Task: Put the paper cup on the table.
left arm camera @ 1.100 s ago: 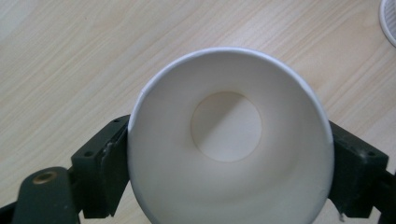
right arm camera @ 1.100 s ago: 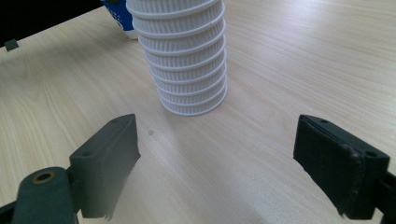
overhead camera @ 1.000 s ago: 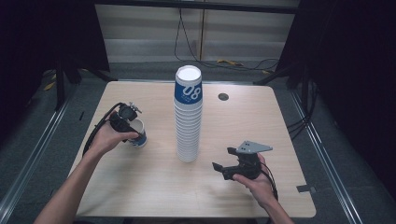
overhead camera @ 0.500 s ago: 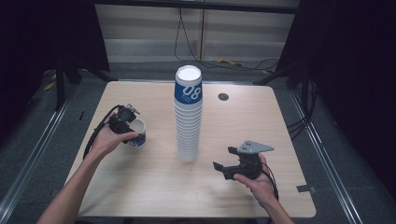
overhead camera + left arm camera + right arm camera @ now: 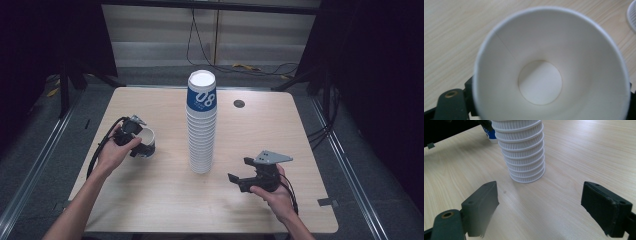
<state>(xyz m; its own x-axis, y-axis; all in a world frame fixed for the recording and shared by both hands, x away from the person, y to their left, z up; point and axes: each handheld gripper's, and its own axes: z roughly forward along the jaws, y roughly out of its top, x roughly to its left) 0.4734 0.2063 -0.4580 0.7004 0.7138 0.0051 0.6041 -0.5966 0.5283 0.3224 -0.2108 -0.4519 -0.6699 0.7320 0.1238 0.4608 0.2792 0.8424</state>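
The left gripper [image 5: 136,142] is clamped on a single paper cup [image 5: 146,143], white inside with a blue band outside, at the left part of the wooden table [image 5: 150,200]. In the left gripper view the cup [image 5: 549,70] opens straight toward the camera, showing its round white bottom, with a black jaw at each lower side of it. Whether the cup touches the table cannot be told.

The right gripper [image 5: 239,171] is held low at the right front of the table, its jaws spread wide and holding nothing. In the right gripper view the two black jaws frame bare wood, pointing toward the foot of a tall stack of cups [image 5: 524,152].

That stack [image 5: 201,125] stands upright at the table's middle, between the two grippers; its top cup carries a blue band with white numerals. A small dark round disc [image 5: 239,103] sits in the tabletop toward the far edge.
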